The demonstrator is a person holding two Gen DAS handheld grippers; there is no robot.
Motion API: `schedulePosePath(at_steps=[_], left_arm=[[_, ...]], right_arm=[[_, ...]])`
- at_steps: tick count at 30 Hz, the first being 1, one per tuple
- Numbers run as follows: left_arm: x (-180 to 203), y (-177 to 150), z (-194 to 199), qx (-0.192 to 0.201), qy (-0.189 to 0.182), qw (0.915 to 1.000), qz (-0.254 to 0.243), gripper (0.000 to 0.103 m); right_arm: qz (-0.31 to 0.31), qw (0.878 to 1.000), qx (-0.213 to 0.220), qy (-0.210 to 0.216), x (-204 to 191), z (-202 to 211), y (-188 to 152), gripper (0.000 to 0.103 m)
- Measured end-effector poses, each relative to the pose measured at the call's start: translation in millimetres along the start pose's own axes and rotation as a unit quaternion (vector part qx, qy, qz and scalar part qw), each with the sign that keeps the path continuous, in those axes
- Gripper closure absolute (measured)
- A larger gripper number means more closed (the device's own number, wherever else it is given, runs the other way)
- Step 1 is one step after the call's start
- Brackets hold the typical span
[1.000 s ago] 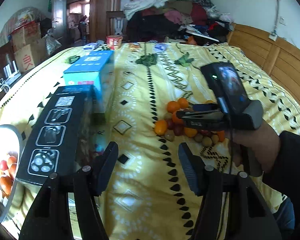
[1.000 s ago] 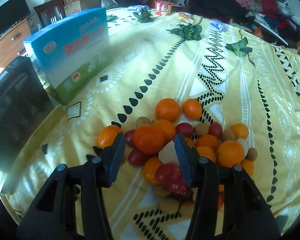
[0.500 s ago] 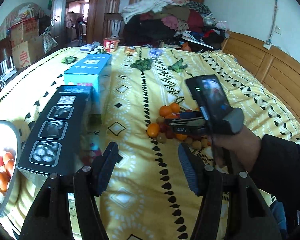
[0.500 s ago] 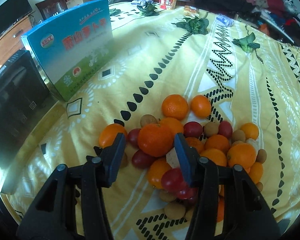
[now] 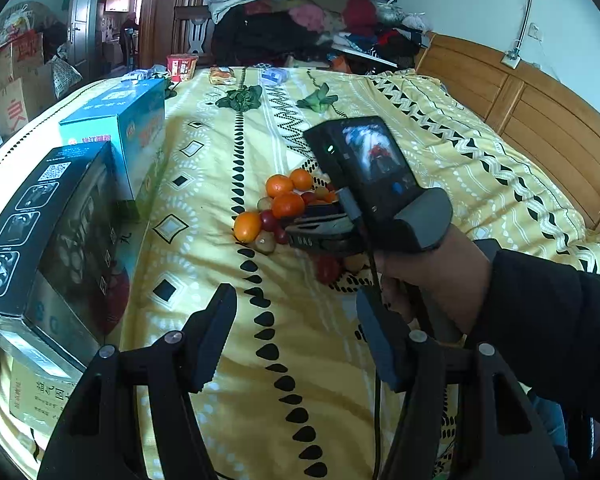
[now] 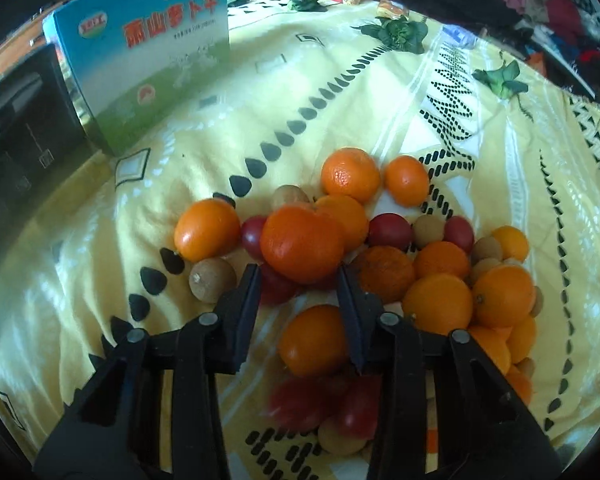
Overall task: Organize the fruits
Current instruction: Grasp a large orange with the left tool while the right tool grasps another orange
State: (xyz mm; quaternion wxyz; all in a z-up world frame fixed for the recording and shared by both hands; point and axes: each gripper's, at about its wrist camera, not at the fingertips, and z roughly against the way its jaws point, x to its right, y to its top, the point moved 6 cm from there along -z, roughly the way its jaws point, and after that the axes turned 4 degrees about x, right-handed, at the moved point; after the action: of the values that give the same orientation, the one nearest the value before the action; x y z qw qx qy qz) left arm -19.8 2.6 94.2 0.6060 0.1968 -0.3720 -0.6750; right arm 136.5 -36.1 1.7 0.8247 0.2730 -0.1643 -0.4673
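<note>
Right tongs (image 6: 298, 284) now lower and narrower, tips flanking the big orange (image 6: 302, 244).

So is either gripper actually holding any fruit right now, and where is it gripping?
The right gripper has its fingertips on either side of the big orange, low on its flanks; a firm clamp cannot be told. The left gripper is open, holding nothing.

Left claw (image 5: 296, 336) open, near; right claw (image 5: 316, 228) at fruit pile (image 5: 284, 208) on bed (image 5: 440, 148); boxes (image 5: 60, 216) left
</note>
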Motion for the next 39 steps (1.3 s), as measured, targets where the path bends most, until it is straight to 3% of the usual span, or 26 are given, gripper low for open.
schedulePosePath(at_steps=[2,3,8,14,19,26,28,30,33,39], left_arm=[[-1.0,-0.5,-5.7,-0.005,0.002,1.0000,0.003,0.039],[-2.2,-0.2,-8.9,-0.006,0.003,1.0000,0.005,0.039],[-16.6,3.8,-38.7,-0.017,0.010,0.9987,0.046,0.040],[-34.3,14.8,-89.2,-0.027,0.037,0.9974,0.057,0.057],[-47.1,28.8,-132.5,-0.035,0.055,0.9944,0.082,0.058],[-55.6,27.0,-171.6,-0.060,0.068,0.9919,0.089,0.058],[-58.1,24.7,-177.6,-0.059,0.067,0.9918,0.091,0.057],[-57.7,23.6,-182.3,-0.057,0.067,0.9921,0.090,0.058],[-55.2,24.7,-182.7,-0.053,0.072,0.9924,0.084,0.068],[-42.8,27.5,-156.5,-0.030,0.056,0.9947,0.081,0.068]], right_arm=[[-0.015,0.999,0.022,0.018,0.3,13.9,1.6,0.078],[-0.021,0.999,0.032,0.032,0.5,24.8,1.2,0.102],[-0.075,0.992,0.074,0.066,19.2,79.4,-20.5,0.103],[-0.160,0.984,0.051,0.066,49.7,100.7,-86.4,0.102],[-0.195,0.978,0.035,0.072,59.9,101.8,-113.8,0.101],[-0.192,0.976,0.034,0.098,61.9,98.4,-117.8,0.097],[-0.194,0.975,0.040,0.099,64.0,99.9,-116.5,0.088],[-0.200,0.974,0.050,0.095,67.9,103.3,-115.1,0.070],[-0.218,0.970,0.072,0.074,85.6,110.7,-110.6,0.070],[-0.280,0.955,0.084,0.052,131.9,102.9,-93.3,0.070]])
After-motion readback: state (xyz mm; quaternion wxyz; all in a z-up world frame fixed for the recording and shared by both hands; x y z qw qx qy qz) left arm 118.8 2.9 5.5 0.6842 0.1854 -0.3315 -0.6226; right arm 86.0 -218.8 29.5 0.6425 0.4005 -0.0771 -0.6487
